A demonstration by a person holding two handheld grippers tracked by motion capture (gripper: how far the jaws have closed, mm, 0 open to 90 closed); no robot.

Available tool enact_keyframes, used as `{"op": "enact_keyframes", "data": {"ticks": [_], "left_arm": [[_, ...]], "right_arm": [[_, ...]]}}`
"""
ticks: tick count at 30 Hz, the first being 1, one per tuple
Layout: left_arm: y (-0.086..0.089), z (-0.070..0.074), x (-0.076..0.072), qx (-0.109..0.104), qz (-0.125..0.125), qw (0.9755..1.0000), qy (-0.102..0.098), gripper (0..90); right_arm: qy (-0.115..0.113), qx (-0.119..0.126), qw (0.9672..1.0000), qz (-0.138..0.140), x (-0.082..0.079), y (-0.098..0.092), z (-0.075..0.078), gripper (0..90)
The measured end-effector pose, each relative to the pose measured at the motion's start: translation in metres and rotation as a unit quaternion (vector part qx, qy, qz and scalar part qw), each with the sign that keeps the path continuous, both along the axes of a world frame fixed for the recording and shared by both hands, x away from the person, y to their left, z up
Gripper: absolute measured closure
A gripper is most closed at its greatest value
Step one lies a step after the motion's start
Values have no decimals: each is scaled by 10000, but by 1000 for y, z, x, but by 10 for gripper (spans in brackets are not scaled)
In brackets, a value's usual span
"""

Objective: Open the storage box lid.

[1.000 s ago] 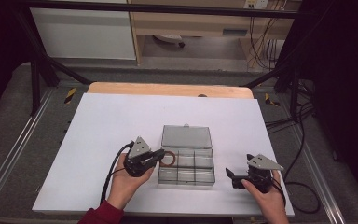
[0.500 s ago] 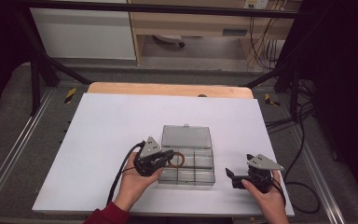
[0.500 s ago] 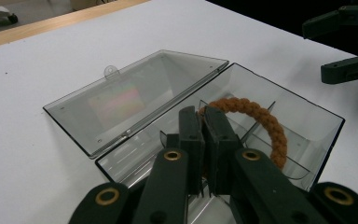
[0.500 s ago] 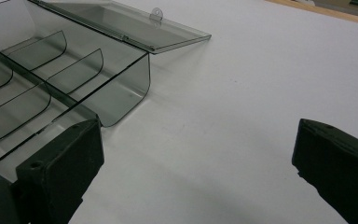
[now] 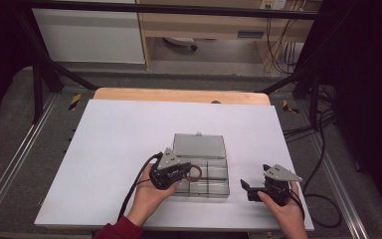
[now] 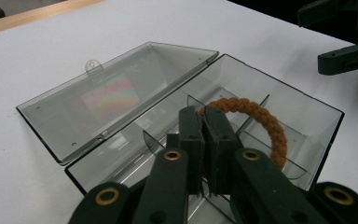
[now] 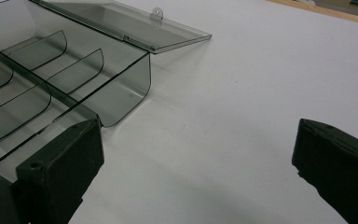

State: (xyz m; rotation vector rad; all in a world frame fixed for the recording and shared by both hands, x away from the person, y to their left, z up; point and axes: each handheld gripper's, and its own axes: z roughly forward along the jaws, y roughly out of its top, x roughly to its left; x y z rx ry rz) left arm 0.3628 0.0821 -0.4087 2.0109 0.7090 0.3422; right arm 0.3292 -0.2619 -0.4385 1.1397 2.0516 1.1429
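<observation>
Close to the near edge of the white surface (image 5: 104, 149), the left hand-held gripper (image 6: 204, 135) has its jaws pinched shut on the orange braided rope ring (image 6: 265, 123). The ring hangs over the dividers of the clear smoky plastic box (image 5: 214, 186), at the middle. The box lid (image 6: 116, 93) lies open flat at 12 o'clock. At 3 o'clock the right hand-held gripper (image 7: 196, 163) is wide open, holding nothing, with bare room around it. Far past the box, the surface is free up to a wooden strip (image 5: 179, 94). No writing can be read.
</observation>
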Motion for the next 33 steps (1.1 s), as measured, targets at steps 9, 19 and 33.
{"op": "enact_keyframes", "data": {"ticks": [9,19,33], "left_arm": [[-5,-6,-1,56,-36,10000,73,862],[-17,-14,-5,241,-104,9996,65,857],[-13,-3,-10,133,61,9998,-128,520]], "right_arm": [[-5,-7,10000,19,0,1,0,24],[-48,12,10000,18,1,1,1,24],[-161,61,9995,-257,4,0,1,25]]}}
